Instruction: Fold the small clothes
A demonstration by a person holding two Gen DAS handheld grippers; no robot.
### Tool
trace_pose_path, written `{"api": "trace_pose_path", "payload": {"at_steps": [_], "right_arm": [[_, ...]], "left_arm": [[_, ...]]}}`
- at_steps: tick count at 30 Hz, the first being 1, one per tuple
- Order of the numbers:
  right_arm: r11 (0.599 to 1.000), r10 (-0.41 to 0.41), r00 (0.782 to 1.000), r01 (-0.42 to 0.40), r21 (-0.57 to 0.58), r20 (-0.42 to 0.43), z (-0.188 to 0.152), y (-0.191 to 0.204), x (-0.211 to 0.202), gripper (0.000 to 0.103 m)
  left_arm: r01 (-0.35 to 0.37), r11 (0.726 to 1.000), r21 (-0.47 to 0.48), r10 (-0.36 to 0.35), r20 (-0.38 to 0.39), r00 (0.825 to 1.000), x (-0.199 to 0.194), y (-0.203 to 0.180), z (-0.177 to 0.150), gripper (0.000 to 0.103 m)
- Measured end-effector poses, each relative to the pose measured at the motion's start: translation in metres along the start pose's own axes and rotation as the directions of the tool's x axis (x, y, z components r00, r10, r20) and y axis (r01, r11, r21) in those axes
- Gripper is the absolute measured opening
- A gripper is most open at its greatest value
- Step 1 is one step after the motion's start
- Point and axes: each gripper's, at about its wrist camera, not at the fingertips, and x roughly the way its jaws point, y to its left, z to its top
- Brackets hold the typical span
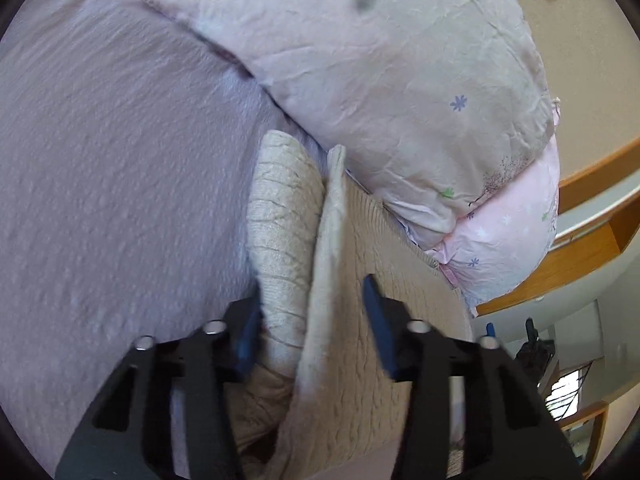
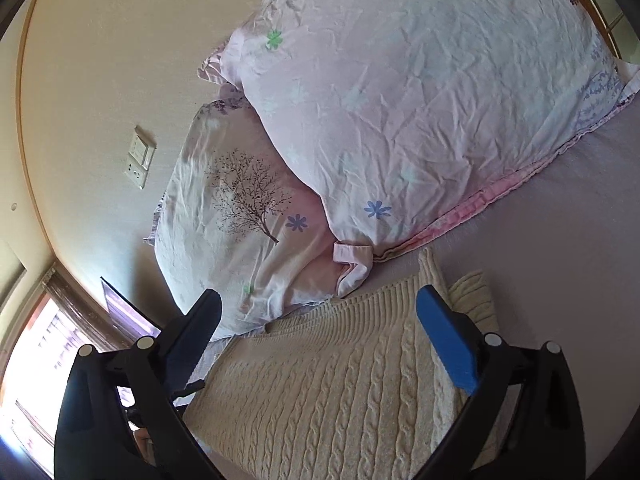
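A cream cable-knit sweater (image 1: 360, 264) lies on the mauve bed sheet (image 1: 100, 184) beside the pillows. In the left wrist view its sleeve (image 1: 280, 216) lies along the left, and a raised fold of knit (image 1: 326, 240) runs up between my fingers. My left gripper (image 1: 312, 304) is open, its blue-padded fingers on either side of that fold and sleeve. In the right wrist view the sweater (image 2: 328, 384) fills the lower middle. My right gripper (image 2: 320, 312) is wide open just above the sweater body, holding nothing.
Two pink floral pillows (image 2: 420, 100) are stacked at the head of the bed, touching the sweater's far edge. A beige wall with a switch plate (image 2: 140, 156) stands behind. A wooden bed frame (image 1: 580, 248) and window (image 2: 36, 360) lie at the sides.
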Motion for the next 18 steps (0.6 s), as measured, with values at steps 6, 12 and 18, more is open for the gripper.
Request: {"api": "trace_pose_path", "payload": {"at_steps": [6,12,18], "right_arm": [[0.998,0.062,0.998,-0.062,0.001,0.016,0.006,0.002,-0.014,0.100],[0.999,0.040,0.993,-0.037,-0.024,0.114,0.018,-0.003,-0.044,0.100],[0.998,-0.055,0.991,0.055,-0.002,0.126,0.030,-0.029,-0.059,0.100]], "left_arm": [[0.197,0.968,-0.153,-0.189,0.067,0.980,-0.001,-0.012,-0.007,0.014],[0.480,0.877,-0.015,-0.481,-0.021,0.877,0.055,-0.158,-0.042,0.014],[0.616,0.768,-0.176,-0.637,-0.316,0.703,0.177,-0.254,-0.105,0.045]]}}
